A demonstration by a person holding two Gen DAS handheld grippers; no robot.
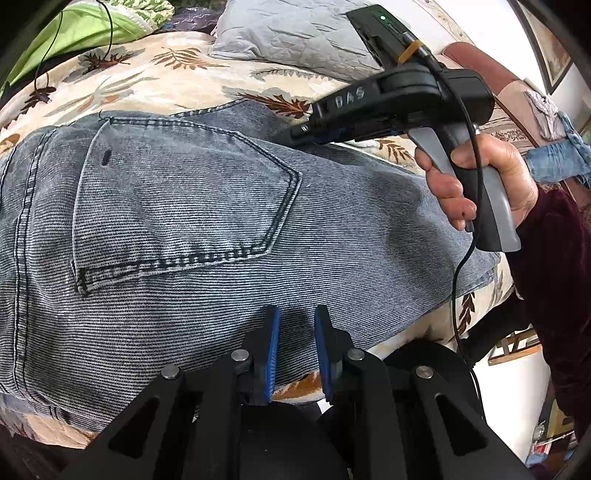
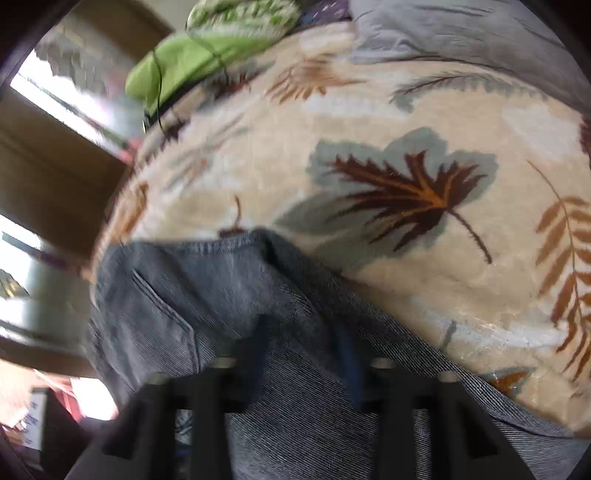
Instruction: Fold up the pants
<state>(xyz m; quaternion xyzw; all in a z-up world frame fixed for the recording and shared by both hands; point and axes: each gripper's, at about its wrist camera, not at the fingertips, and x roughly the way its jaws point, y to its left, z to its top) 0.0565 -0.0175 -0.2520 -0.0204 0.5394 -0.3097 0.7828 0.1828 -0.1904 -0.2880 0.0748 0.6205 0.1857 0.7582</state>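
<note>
- Our left gripper (image 1: 295, 321) hovers over the jeans (image 1: 184, 229), its blue pads parted with nothing between them.
- Our right gripper (image 1: 301, 134), seen at two o'clock, meets the denim's far edge; we cannot tell its jaw gap.
- The right wrist view is blurred.
- The jeans lie spread on a leaf-print blanket (image 2: 406, 155).
- Its casing reads "BAS".

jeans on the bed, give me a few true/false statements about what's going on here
1. The jeans lie on a leaf-print blanket. True.
2. A back pocket faces up. True.
3. The left gripper is clamped shut on the denim. False: its blue pads stand apart above the fabric, holding nothing.
4. The right gripper is far from the jeans. False: its tip sits at their far edge.
5. A green cloth lies beyond the blanket. True.
</note>
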